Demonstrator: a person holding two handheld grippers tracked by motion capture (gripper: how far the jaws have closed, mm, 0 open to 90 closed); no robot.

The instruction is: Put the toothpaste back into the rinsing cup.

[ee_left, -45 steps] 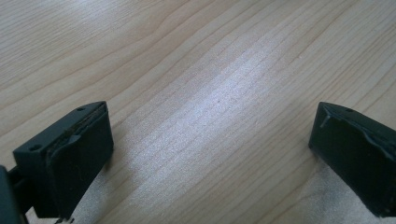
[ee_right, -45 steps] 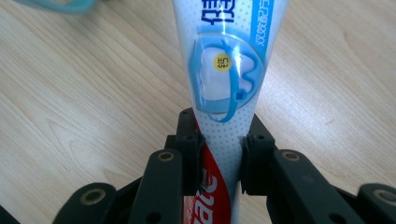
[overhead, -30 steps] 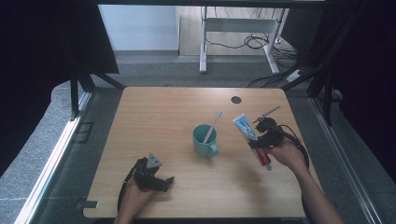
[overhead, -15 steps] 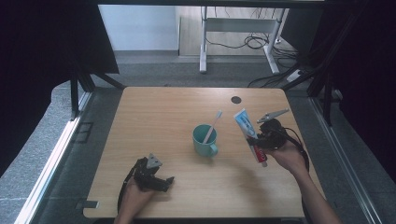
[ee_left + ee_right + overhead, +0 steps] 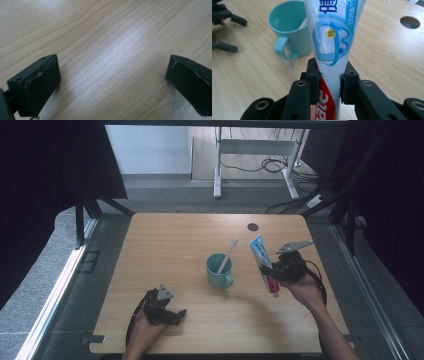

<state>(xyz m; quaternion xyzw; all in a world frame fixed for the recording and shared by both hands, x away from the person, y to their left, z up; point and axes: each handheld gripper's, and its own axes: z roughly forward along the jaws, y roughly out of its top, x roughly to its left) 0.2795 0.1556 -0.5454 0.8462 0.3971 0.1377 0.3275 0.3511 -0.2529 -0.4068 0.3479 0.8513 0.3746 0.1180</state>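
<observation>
Here, toothpaste tube (image 5: pixel 264 265) clamped in right gripper (image 5: pixel 280 270), lifted beside cup (image 5: pixel 219 270).
From above: left gripper (image 5: pixel 172 312) resting on bench (image 5: pixel 165 245). Left gripper view: fingers (image 5: pixel 40 82) wide apart, nothing between. Right gripper view: fingers (image 5: pixel 312 82) pinching tube.

Light wooden table (image 5: pixel 175 250), plain grain, rounded corners. Teal mug (image 5: pixel 219 270) stands near table middle, handle toward person's side. Dark round hole (image 5: pixel 252 226) in tabletop beyond mug, toward far right. Left gripper (image 5: pixel 162 306) rests on wood, near-left of mug.
</observation>
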